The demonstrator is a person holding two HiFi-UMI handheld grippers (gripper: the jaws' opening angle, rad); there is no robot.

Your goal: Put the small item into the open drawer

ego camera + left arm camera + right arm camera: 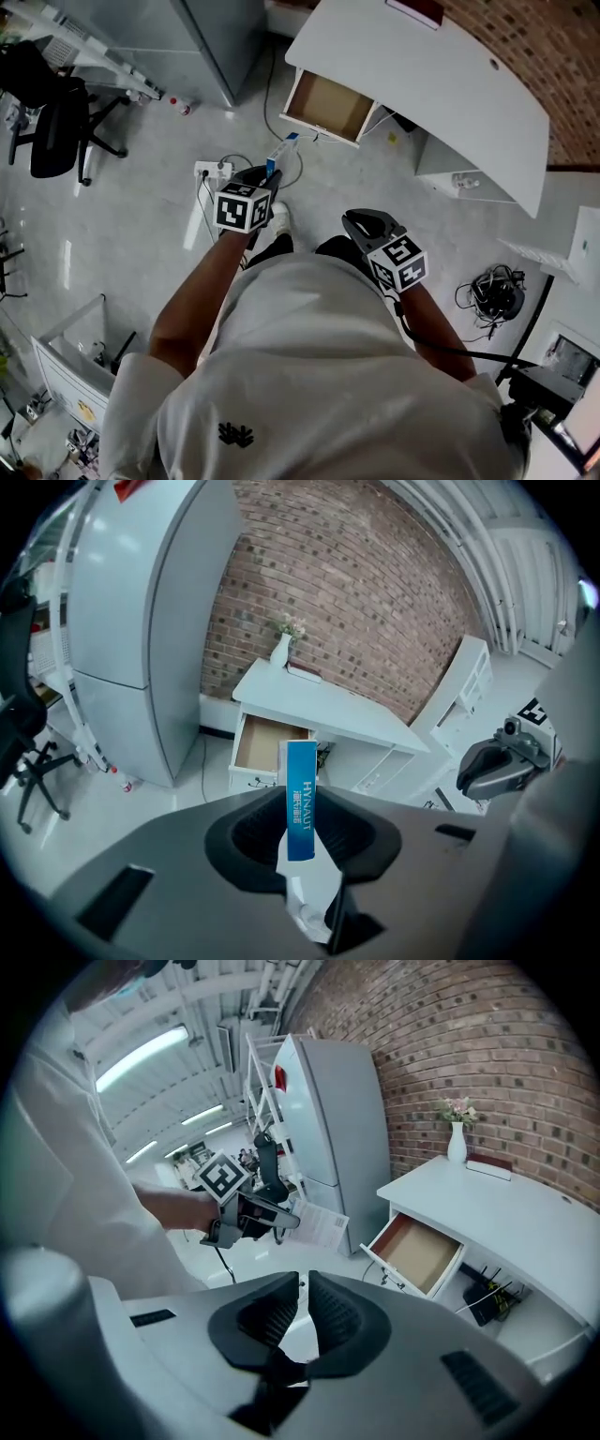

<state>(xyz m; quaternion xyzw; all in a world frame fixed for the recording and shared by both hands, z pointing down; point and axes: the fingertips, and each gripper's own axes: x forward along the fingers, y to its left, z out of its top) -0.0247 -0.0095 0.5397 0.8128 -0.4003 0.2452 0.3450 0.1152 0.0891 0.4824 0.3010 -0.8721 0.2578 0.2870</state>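
A slim blue and white box (300, 789) stands upright between the pads of my left gripper (303, 829), which is shut on it. From the head view the box (279, 153) sticks out ahead of the left gripper (262, 180), over the floor and short of the desk. The open drawer (327, 106) of the white desk (441, 84) shows a bare brown bottom; it lies straight ahead in the left gripper view (266, 743). My right gripper (305, 1290) hangs at waist height with its jaws shut and nothing between them.
A grey cabinet (141, 621) stands left of the desk. A vase (281, 649) and a book are on the desktop. A power strip (214, 170) and cables lie on the floor near the drawer. An office chair (56, 127) stands at far left.
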